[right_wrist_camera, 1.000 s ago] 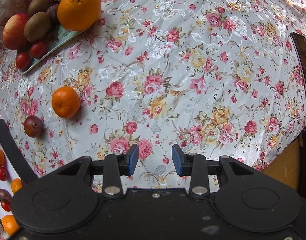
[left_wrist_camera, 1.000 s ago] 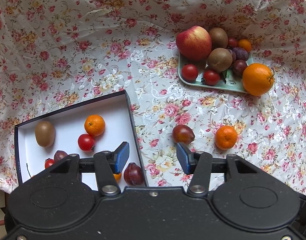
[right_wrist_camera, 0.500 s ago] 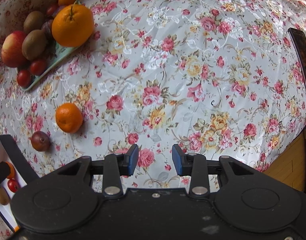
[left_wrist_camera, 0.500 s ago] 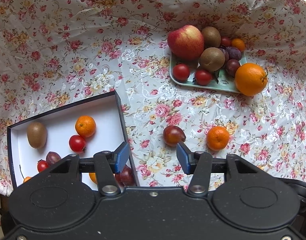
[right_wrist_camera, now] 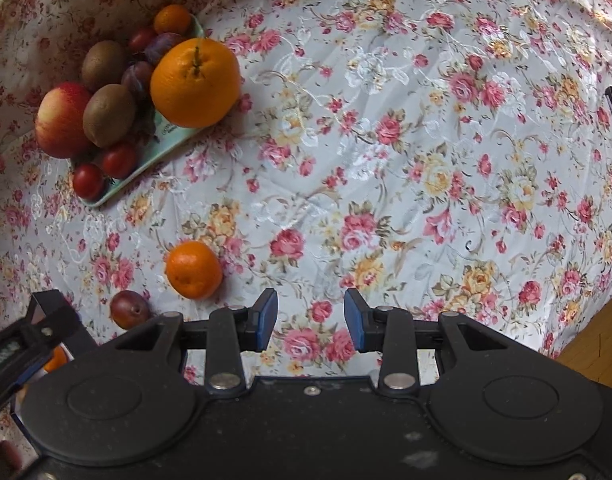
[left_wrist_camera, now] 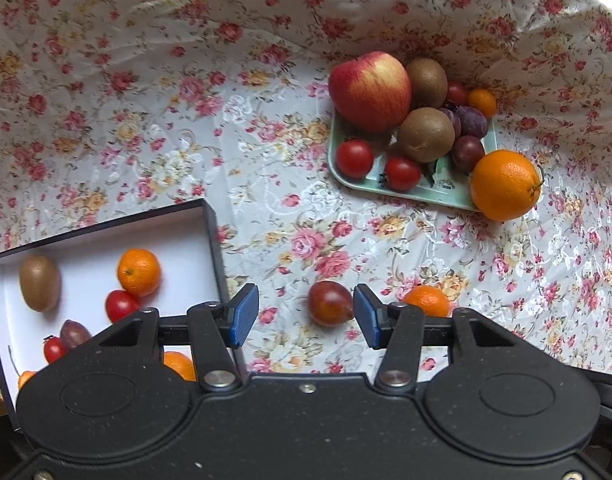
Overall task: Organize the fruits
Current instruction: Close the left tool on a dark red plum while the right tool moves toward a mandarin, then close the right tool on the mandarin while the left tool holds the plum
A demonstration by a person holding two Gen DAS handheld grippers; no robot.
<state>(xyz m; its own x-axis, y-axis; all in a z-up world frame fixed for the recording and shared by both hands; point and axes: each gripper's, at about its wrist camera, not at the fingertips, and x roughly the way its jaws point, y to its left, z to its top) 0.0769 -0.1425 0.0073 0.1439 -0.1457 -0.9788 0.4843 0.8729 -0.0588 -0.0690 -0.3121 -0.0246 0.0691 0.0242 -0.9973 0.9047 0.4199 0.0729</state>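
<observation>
- Change from the earlier frames: the left gripper [left_wrist_camera: 306, 316] has shifted so that the dark red plum [left_wrist_camera: 329, 303], formerly ahead of its right finger, now appears between the two blue fingertips; the right gripper [right_wrist_camera: 310, 320] has swung left, bringing the mandarin [right_wrist_camera: 193, 269] closer to its left finger.
- Left gripper: jaws wide apart, empty; the plum lies on the floral tablecloth [left_wrist_camera: 146, 120] and nearer the right pad, contact not discernible.
- Right gripper: jaws parted moderately, empty, over bare cloth.
- Mandarin: on the cloth just beside the plum, partly hidden behind the left gripper's right finger in the left view.
- White box [left_wrist_camera: 186, 236], black-rimmed, at lower left: holds a kiwi [left_wrist_camera: 38, 283], a small orange [left_wrist_camera: 139, 272], a tomato [left_wrist_camera: 121, 305] and further small fruit partly hidden by the gripper body.
- Green tray [left_wrist_camera: 437, 192], well apart at upper right: carries an apple [left_wrist_camera: 369, 90], two kiwis, tomatoes, and plums; a large orange [left_wrist_camera: 505, 184] sits at its near corner.
</observation>
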